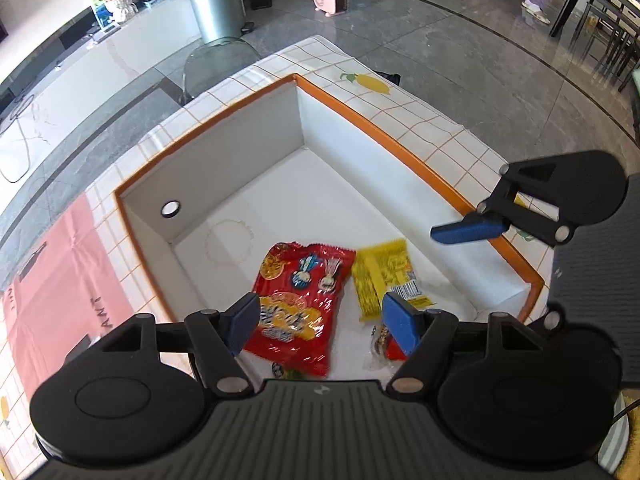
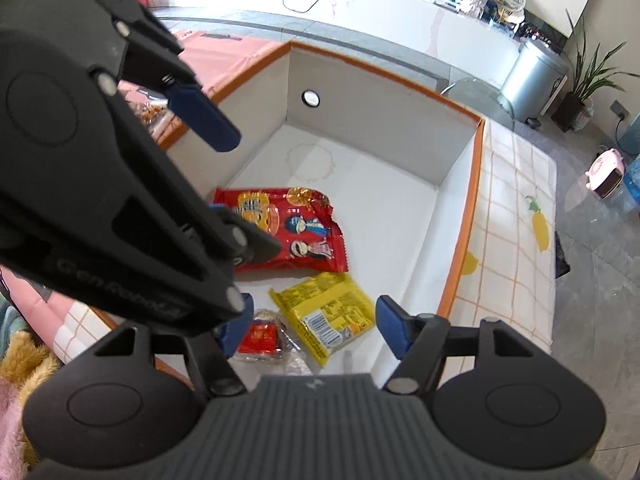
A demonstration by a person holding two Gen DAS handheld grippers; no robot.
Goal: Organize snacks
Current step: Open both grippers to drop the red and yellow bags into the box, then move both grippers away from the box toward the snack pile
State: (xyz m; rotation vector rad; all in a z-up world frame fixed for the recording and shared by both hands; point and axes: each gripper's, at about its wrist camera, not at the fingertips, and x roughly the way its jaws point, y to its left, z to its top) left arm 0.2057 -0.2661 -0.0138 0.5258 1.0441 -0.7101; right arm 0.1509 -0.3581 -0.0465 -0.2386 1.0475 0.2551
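Bright daylight, fisheye-warped edges, perhaps slight blur.

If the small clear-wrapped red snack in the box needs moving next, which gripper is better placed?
The right gripper. The small red snack lies just between its open fingers, beside the yellow packet. The left gripper is also open, but hangs over the large red bag.

One box (image 1: 420,168), three snack packets: red (image 1: 300,304), yellow (image 1: 380,276), small clear (image 2: 264,338)
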